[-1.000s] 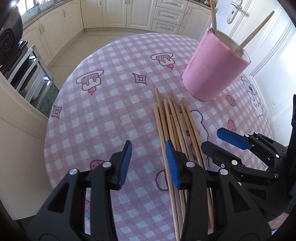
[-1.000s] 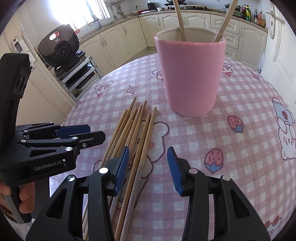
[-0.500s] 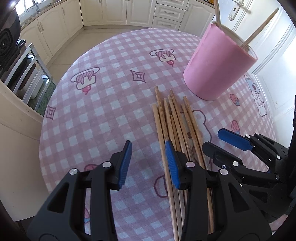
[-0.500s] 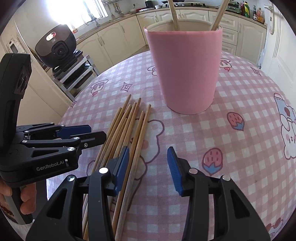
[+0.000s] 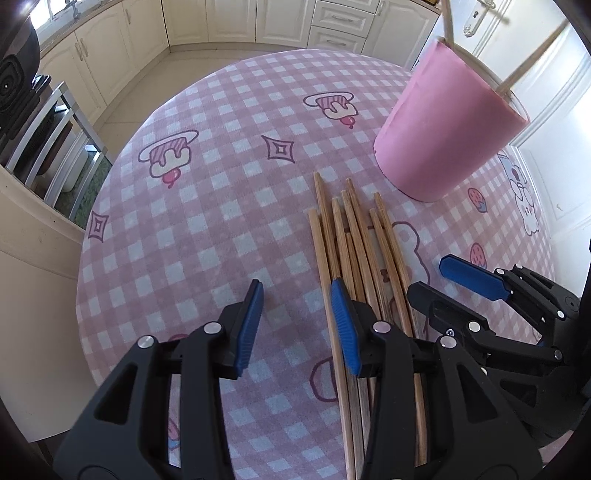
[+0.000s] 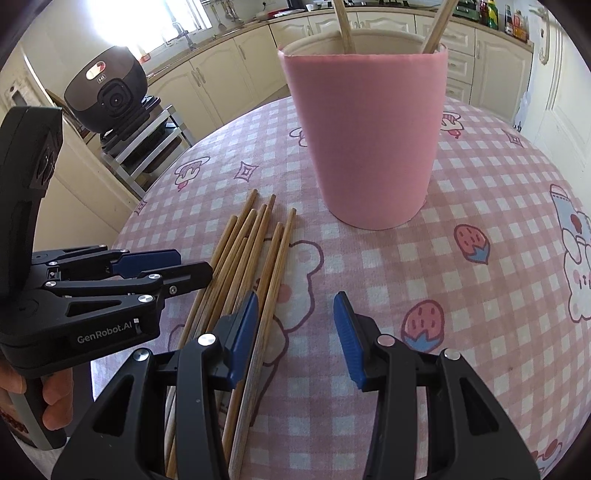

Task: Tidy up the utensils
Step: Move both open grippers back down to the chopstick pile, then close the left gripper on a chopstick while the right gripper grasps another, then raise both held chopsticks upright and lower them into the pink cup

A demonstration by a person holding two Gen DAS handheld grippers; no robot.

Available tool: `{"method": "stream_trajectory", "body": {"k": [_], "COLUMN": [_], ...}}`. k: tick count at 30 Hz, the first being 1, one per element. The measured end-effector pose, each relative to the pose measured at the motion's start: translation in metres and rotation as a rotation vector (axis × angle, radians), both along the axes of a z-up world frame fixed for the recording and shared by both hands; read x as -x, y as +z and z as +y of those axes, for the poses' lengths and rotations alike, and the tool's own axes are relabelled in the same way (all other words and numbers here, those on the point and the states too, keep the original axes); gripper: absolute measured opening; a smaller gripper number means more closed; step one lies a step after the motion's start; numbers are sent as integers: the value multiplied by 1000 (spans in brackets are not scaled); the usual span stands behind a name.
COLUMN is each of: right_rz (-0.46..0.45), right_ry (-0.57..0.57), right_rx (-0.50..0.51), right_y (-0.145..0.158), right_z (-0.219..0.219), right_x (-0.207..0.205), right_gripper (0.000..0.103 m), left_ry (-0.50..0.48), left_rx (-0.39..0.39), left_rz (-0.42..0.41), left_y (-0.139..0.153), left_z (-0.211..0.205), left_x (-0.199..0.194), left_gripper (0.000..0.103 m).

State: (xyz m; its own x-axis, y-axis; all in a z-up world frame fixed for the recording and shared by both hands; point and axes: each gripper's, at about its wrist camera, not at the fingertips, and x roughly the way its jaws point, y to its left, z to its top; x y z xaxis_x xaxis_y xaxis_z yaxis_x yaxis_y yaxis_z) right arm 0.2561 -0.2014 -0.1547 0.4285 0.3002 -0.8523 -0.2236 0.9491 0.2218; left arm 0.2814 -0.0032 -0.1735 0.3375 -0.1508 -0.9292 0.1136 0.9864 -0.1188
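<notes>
Blue pads: the pads (image 5: 343, 328) of the left gripper (image 5: 295, 325) are seen spread apart, with nothing between them but cloth; nothing is pinched.
Right fingers: the right gripper (image 6: 295, 332) is also held with its jaws spread and empty; its left pad (image 6: 243, 332) is placed over the edge of the bundle, but no stick is caught.
Sticks: a loose bundle of wooden chopsticks (image 5: 354, 251) is laid flat on the cloth, side by side and partly crossing, with the far ends pointed toward the cup. Both grippers are held just above the near part of it, one at each side.
Cup: a pink cup (image 6: 364, 136) is stood upright just beyond the far ends of the bundle, near but not touching. Two chopsticks (image 6: 343, 22) are already leaned inside it.
Table: a round table is covered by a pink checked cloth (image 5: 207, 206).
Step in hand: it is judged that a next stick is being chosen; most of the work is not yet done.
Next move: one gripper must be lowered so that a single outer stick is taken between the pads, then closed. Care is needed because the sticks are thin, round and close together, so two may be caught, or one may be rolled away.
</notes>
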Motion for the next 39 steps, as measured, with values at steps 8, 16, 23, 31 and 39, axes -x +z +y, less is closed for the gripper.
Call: {"method": "stream_trajectory", "body": {"k": [8,16,23,31,39], "right_rz": [55,64,76,29,79], "right_ry": [3,5,17,16,7], "right_rx": [4,78,96,207,68], "right_y": [2,2,0,-1,-1], "right_z": [1,9,13,31,14], "right_x": [-15,-23,-29,-28,-21], "right_gripper": [39,30,29,16,5], "left_ry": [-15,-30,-14,10,-7], "left_rx": [-17,-59,-61,-16,32], "left_rz": [-4,11,-1,-31,-50], "left_y": [0,-3,-2,-3,10], "left_z": [0,-10,-10,-7,-8], "left_x": [-1,-4,-8,-1,14], "left_gripper": [34,34,26,7,6]}}
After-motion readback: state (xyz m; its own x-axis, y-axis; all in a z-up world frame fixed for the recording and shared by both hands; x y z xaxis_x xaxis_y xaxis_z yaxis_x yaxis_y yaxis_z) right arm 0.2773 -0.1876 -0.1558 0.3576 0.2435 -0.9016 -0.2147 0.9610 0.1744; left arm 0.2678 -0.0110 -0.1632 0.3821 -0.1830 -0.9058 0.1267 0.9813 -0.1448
